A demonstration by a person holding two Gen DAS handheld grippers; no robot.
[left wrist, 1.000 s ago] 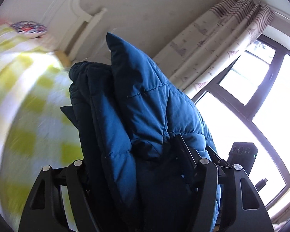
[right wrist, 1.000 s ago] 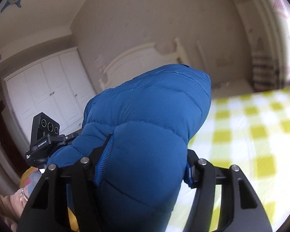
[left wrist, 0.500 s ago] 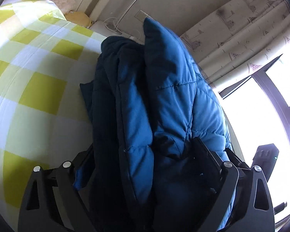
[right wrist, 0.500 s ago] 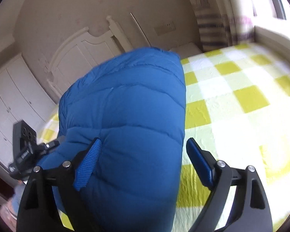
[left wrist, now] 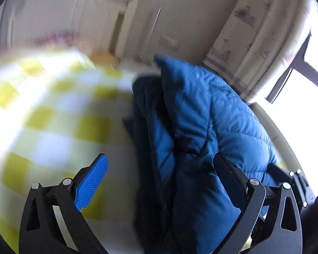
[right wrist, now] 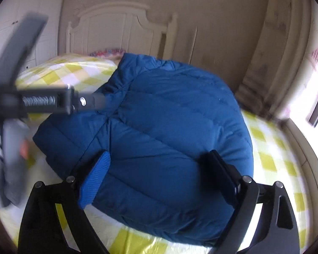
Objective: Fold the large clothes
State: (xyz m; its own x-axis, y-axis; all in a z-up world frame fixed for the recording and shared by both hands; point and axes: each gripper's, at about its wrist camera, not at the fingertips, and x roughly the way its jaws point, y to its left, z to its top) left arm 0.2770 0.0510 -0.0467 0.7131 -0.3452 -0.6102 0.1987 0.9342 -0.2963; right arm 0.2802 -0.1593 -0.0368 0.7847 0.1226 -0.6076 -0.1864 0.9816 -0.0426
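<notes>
Since the blue jacket (right wrist: 159,131) already lay as a thick folded bundle on the yellow-checked bed (right wrist: 273,165), the folding looked mostly done, and what seemed left was letting go fully, backing off and maybe a last pat-down. Both tongs had just been opening. The left gripper (left wrist: 161,182) stood wide, its blue pad (left wrist: 91,184) clear of the cloth; the jacket still sat between its jaws, bunched near the right-hand one, though blur hid any touch there. The right gripper (right wrist: 159,173) was likewise spread, with the bundle's near edge between its jaws and neither pad visibly pressing in. The jacket was quilted and puffy, with stitched channels and a smooth top face; in the left view its layers stacked darker along one side. It would likely spring up a bit once released. A headboard (right wrist: 118,27) stood behind the bed.
</notes>
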